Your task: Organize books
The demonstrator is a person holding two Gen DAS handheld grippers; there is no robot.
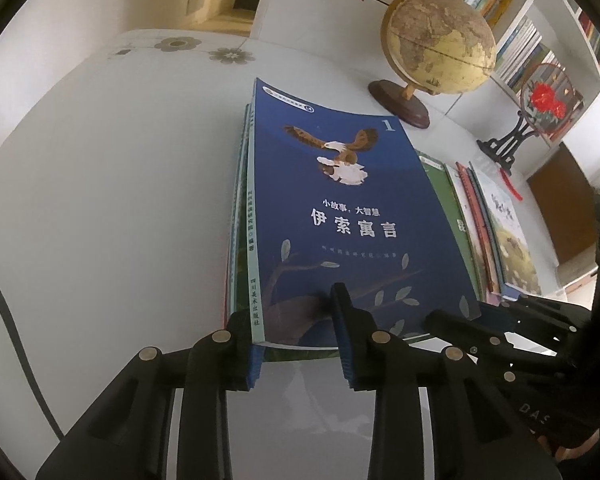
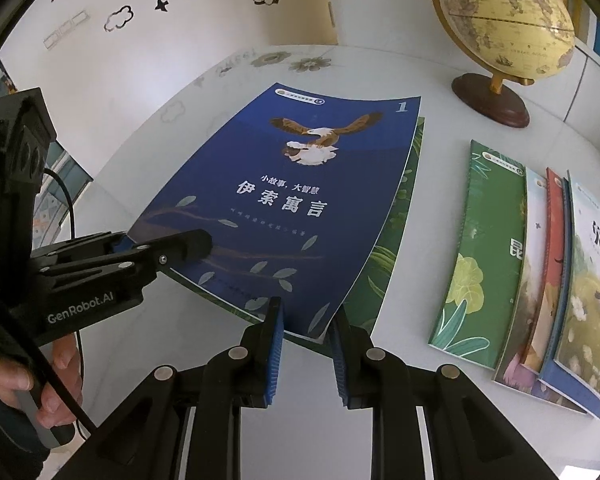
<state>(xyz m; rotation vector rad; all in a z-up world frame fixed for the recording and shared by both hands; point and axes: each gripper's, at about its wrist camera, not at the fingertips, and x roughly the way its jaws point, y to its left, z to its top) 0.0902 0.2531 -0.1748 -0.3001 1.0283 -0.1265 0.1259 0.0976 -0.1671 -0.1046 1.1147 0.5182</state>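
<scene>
Your right gripper point(image 2: 305, 334) is clamped on the blue book point(image 2: 284, 200) at its six-o'clock corner; the left gripper point(image 1: 296, 332) stands apart. It's thin, floppy and glossy: support both near corners.

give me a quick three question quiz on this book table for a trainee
1. True or false: the blue eagle book lies on top of other books.
2. In the right wrist view, the fanned row of books lies to which side of it? A left; B right; C underneath.
3. Fill in: the numeral printed in its cover's top corner is ___.
Key: 1 true; 2 B; 3 1.
</scene>
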